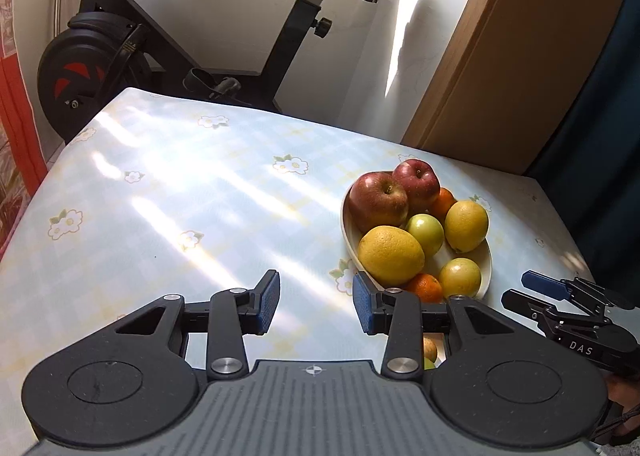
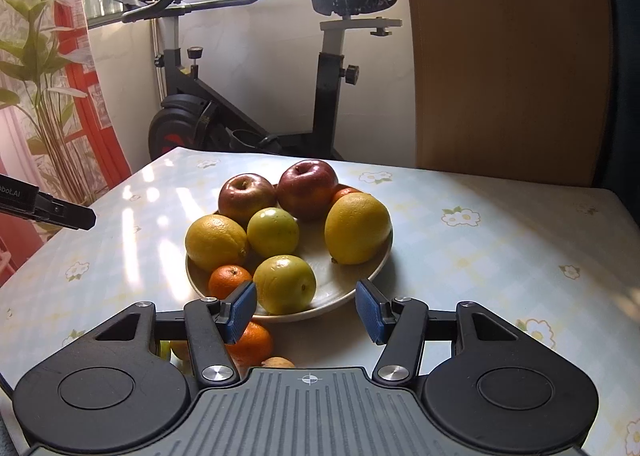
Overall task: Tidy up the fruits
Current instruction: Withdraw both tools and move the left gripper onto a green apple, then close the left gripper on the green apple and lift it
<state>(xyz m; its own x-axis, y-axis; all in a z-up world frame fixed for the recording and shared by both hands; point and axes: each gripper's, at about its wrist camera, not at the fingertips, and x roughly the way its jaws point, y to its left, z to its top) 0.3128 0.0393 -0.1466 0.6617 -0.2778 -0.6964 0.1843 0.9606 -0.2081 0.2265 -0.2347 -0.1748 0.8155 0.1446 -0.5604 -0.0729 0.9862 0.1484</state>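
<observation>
Right hand-held gripper (image 2: 306,310) jaws apart, empty, pointing at plate (image 2: 360,280) of fruit near surface's far right corner. Left hand-held gripper (image 1: 316,306) narrowly parted, empty. Front lemon (image 1: 391,255) long axis crosswise.

Fruits (image 2: 250,344) beneath the right gripper (image 2: 306,310), mostly hidden.

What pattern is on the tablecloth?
Pale blue-and-yellow checks with white flowers on the tablecloth, clearest in the left wrist view.
</observation>
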